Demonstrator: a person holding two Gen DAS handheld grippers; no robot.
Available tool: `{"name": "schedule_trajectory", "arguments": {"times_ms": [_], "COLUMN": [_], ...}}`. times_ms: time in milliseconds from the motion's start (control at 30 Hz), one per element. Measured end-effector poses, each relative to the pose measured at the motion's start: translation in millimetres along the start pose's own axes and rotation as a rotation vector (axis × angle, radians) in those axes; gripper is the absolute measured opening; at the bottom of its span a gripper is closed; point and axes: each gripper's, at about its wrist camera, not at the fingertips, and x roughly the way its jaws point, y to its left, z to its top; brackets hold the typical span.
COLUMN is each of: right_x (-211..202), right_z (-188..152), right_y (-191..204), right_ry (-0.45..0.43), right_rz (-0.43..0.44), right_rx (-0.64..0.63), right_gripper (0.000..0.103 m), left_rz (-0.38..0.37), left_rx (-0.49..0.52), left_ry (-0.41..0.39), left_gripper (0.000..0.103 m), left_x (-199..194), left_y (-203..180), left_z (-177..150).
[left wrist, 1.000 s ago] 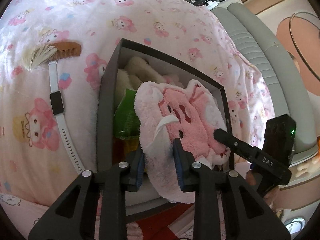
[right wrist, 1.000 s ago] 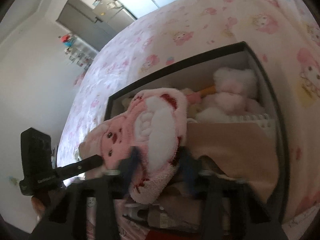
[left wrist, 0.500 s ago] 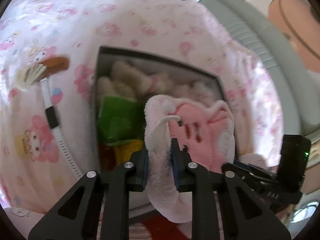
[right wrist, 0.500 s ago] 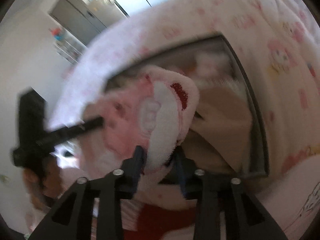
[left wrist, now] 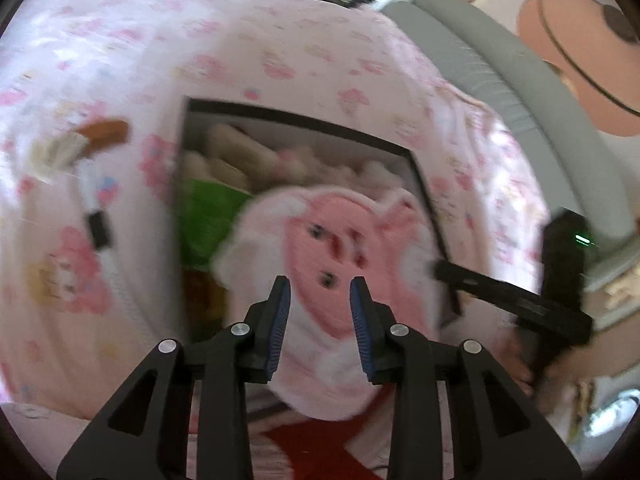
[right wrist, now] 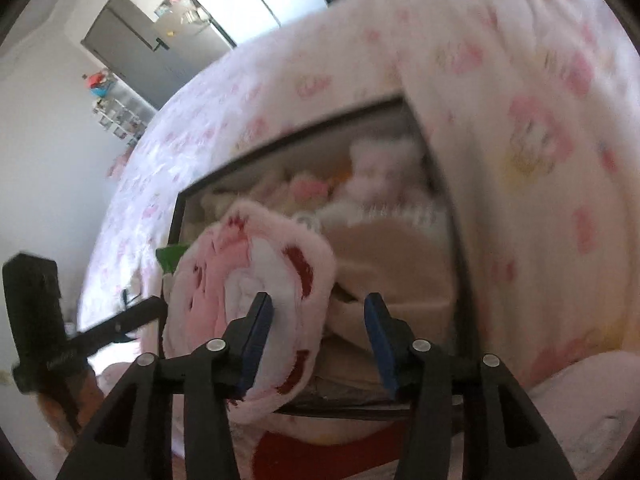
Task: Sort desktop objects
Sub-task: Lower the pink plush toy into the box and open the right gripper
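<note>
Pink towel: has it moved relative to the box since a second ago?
Yes. The pink towel was draped across the black box's front corner; now it hangs lower over the near rim as both grippers' jaws open.

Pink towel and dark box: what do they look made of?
Pink towel: soft fluffy terry or fleece, going by its fuzzy pile and floppy folds. Box: thin, stiff dark walls with pale matte lining, probably cardboard; blur leaves it open.

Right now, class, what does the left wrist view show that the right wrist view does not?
Only the left wrist view: a brown wooden comb and a white-strapped smartwatch on the pink bedspread.

Only the right wrist view: a grey door and a tan cloth in the box.

Both: the black open-topped box, the pink plush towel draped over its near edge, and opening jaws that no longer press the towel.
</note>
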Motion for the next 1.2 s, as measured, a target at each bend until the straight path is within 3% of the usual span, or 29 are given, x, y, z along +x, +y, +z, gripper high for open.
{"name": "schedule_trajectory", "arguments": {"times_ms": [33, 167, 333, 400, 500, 533, 600, 733, 867, 967, 1133, 1200], "right_x": [5.1, 8.3, -22.0, -33.8, -48.8, -52.6, -51.3, -18.5, 13.5, 22.1, 32.0, 26.5], "right_z": [-1.5, -3.5, -2.9, -3.6, -3.6, -4.9, -6.4, -14.4, -20.9, -16.0, -3.8, -3.3], "right_y": [-1.4, 12.0, 33.0, 33.0, 37.1, 38.6, 44.4, 60.3, 58.2, 54.7, 60.8, 59.5], "right_ry": [0.017, 0.039, -0.040, -0.090, -0.197, -0.234, -0.246, -0.104, -0.014, -0.022, -0.051, -0.053], "right_rz": [0.028, 0.138, 0.268, 0.200, -0.089, -0.150, -0.137, -0.004, -0.041, -0.059, -0.107, -0.095], "right_rx": [0.008, -0.019, -0.070, -0.061, -0.074, -0.094, -0.135, -0.216, -0.223, -0.207, -0.242, -0.226], "right_gripper": [0.044, 0.041, 0.040, 0.040, 0.040, 0.040, 0.041, 0.040, 0.041, 0.040, 0.041, 0.041], "left_rz": [-0.003, 0.100, 0.130, 0.141, 0.150, 0.147, 0.112, 0.036, 0.172, 0.159, 0.210, 0.185], "left_rx": [0.006, 0.013, 0.002, 0.016, 0.032, 0.037, 0.047, 0.051, 0.073, 0.063, 0.096, 0.080], "left_ry": [0.014, 0.054, 0.053, 0.059, 0.051, 0.039, 0.013, 0.003, 0.040, 0.033, 0.008, -0.004], "left_gripper": [0.030, 0.026, 0.026, 0.026, 0.026, 0.026, 0.026, 0.026, 0.026, 0.026, 0.026, 0.026], "left_x": [4.7, 25.8, 25.8, 25.8, 23.7, 20.5, 13.1, 8.6, 20.7, 22.1, 27.1, 21.4], "left_y": [-1.8, -1.0, 2.0, -0.3, -4.3, -5.7, -9.9, -14.5, -8.4, -3.3, -7.5, -7.2], "left_z": [-2.0, -1.5, 4.0, 4.5, 3.8, 2.9, 1.7, -0.4, -3.6, -0.5, 9.6, 11.4]}}
